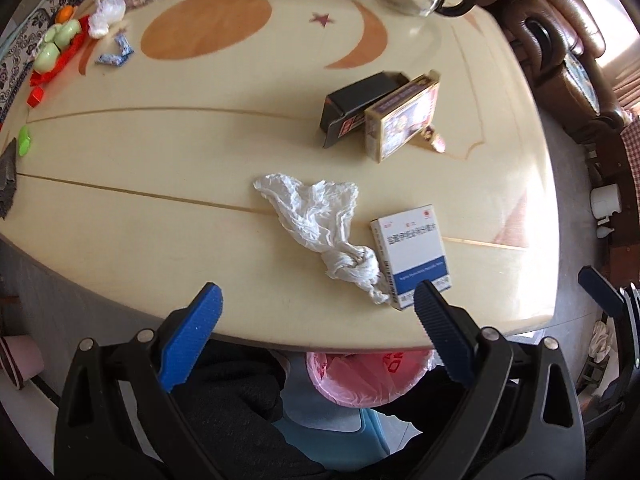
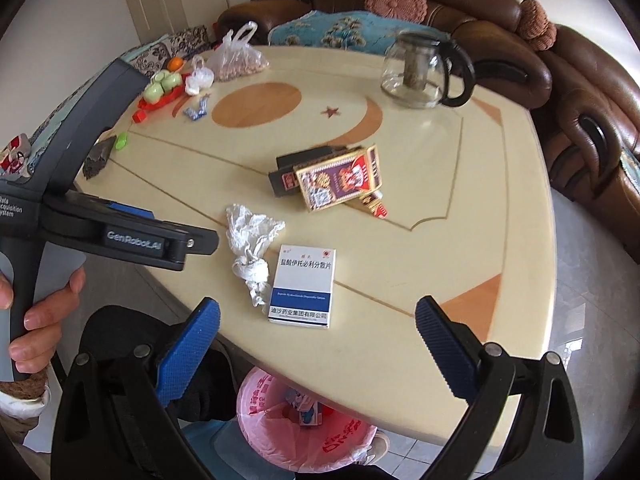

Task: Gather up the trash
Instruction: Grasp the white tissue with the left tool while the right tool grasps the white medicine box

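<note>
Cream table [image 2: 460, 208] fills both views. Both the left gripper [image 1: 316, 308] and right gripper [image 2: 318, 320] are spread, empty. Just ahead lie a crumpled tissue [image 1: 320, 220] touching a medicine box [image 2: 304, 286]; the pink-lined bin [image 2: 304, 420] sits below. The box could be dragged along if the tissue is pinched carelessly.

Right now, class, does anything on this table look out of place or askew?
Yes. A crumpled tissue lies loose near the table's front edge, touching a white and blue medicine box. Behind them, a gold card box leans crookedly against a black box. Both tongs are open and empty.
</note>
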